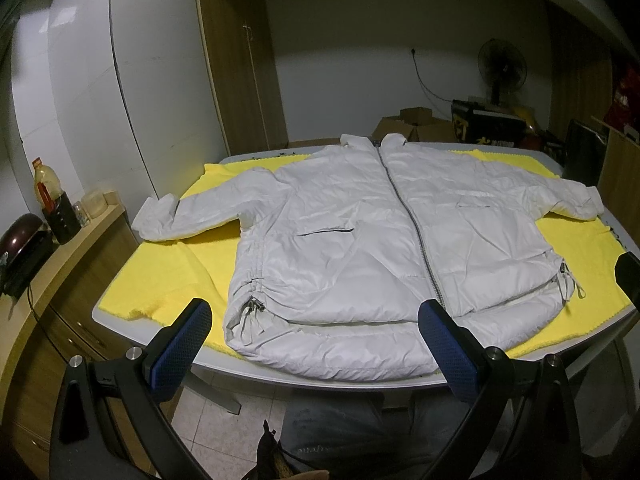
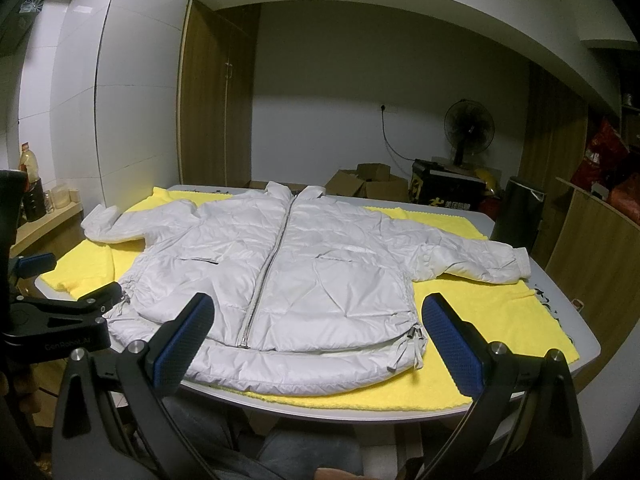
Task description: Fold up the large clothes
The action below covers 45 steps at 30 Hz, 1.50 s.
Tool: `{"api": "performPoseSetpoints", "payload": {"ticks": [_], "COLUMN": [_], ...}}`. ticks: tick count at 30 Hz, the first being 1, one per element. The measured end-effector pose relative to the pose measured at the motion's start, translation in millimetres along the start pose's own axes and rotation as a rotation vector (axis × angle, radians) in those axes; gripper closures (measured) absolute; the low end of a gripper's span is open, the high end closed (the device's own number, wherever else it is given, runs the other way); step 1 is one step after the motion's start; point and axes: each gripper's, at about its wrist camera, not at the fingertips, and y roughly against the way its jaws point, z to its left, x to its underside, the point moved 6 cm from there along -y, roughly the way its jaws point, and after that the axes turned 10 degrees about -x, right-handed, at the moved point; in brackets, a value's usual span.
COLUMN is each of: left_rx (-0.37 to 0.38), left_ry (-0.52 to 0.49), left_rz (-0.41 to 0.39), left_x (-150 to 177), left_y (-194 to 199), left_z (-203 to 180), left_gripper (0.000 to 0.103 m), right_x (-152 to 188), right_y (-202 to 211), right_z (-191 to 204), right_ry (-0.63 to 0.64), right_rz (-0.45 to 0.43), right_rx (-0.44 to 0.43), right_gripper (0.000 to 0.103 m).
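While both tools hang at the near table edge, the left gripper (image 1: pixel 316 344) is spread wide, holding nothing, with the jacket (image 1: pixel 360 232) hem just beyond its fingers. The right gripper (image 2: pixel 316 340) gapes empty too, framing the hem's right corner. That jacket lies flat, zipped, sleeves out, on a yellow cloth (image 1: pixel 168 280) over the table (image 2: pixel 560 392). Farther back stand a fan (image 2: pixel 469 128) and boxes (image 2: pixel 364 184).

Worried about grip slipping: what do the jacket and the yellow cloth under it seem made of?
Jacket: likely thin nylon or polyester shell, padded; slight sheen, fine crinkles, puffy hem, metal-looking zipper. Yellow cloth: looks like soft matte towel or fleece with a fuzzy nap; exact fibre unclear.
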Motion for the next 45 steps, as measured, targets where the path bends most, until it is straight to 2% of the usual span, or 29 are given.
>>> {"api": "performPoseSetpoints", "payload": {"ticks": [21,32,45], "left_rx": [-0.032,-0.034,-0.025], "left_ry": [-0.073,-0.077,-0.063], "left_rz": [0.045,0.036,0.032], "left_x": [5,3,3], "left_y": [-3,-3,-4], "left_z": [0,1,1], "left_gripper": [0.000,0.000,0.000], "right_x": [2,13,10], "right_y": [-1,-4,-5], "right_z": [0,2,2], "right_ry": [0.001,-0.001,-0.001], "right_rz": [0.006,0.024,0.025], "right_rx": [0.001,-0.006,-0.004], "right_gripper": [0.000,0.000,0.000]}}
